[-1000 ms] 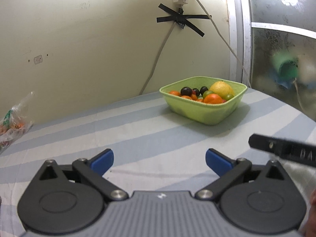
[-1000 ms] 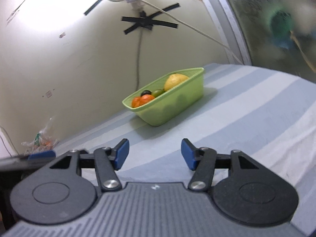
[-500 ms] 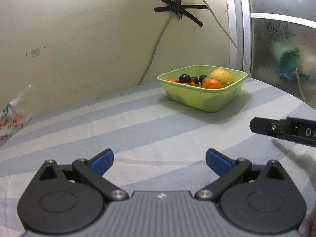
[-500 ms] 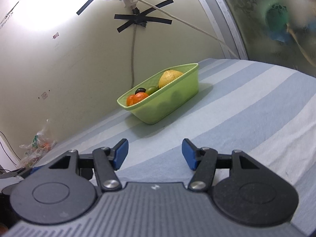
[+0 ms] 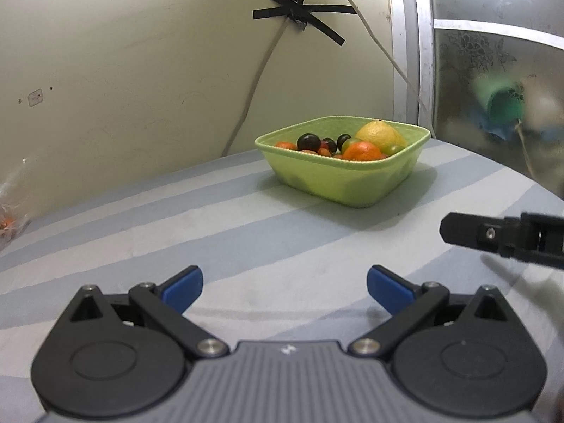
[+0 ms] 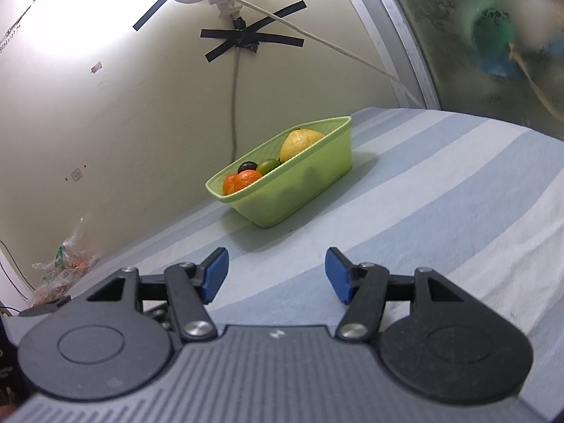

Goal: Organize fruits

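At the bottom of each view, the left gripper (image 5: 284, 282) and right gripper (image 6: 276, 273) hang spread wide and empty above the striped cloth (image 5: 246, 239). Judging by this, the approach is in hand; next comes reaching forward over the rim. The green basket (image 5: 343, 179) sits centre frame, well apart, holding lemon (image 5: 379, 134), oranges and dark plums. In the right view its long axis runs lower left to upper right.

Left wrist view: low over the striped cloth (image 5: 246, 239), facing the far wall, green basket (image 5: 347, 183) ahead, slightly right. Right wrist view: tilted, similarly low, basket (image 6: 299, 190) ahead. Shared: basket, taped cable (image 5: 299, 17), cloth.
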